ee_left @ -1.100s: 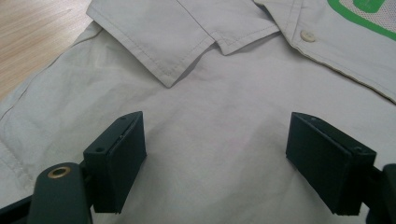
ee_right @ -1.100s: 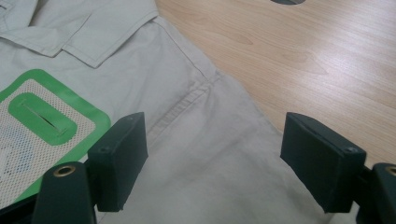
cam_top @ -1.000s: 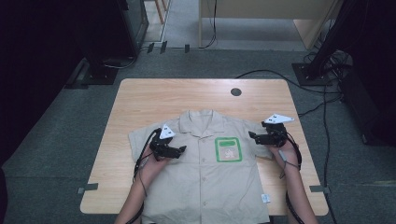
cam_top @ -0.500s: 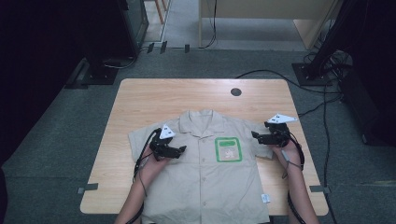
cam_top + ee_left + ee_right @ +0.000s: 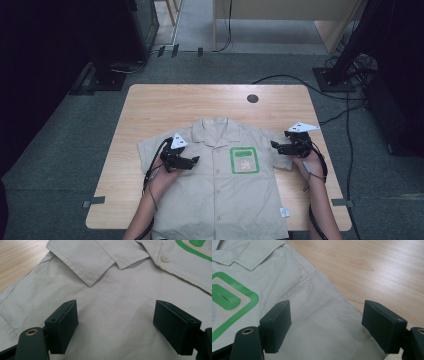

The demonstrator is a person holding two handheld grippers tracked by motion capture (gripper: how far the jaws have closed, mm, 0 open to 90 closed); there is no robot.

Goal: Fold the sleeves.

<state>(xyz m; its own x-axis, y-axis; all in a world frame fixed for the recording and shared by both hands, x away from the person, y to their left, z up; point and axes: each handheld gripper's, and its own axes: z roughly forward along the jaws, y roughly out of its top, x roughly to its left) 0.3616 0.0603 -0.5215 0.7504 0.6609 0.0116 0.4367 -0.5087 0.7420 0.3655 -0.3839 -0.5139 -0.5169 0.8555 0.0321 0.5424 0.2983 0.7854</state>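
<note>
Left tongs (image 5: 194, 160): I see black body, grey three-cornered plate, black cable.
Right tongs (image 5: 274, 145): same; square black pads (image 5: 276, 325), brass-ringed hole.

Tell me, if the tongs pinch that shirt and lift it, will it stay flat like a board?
Probably not. The shirt is thin cloth lying flat with soft creases on the table, so it would likely droop and fold. It looks light. The open left tongs may bunch the fabric rather than slide it whole.
</note>
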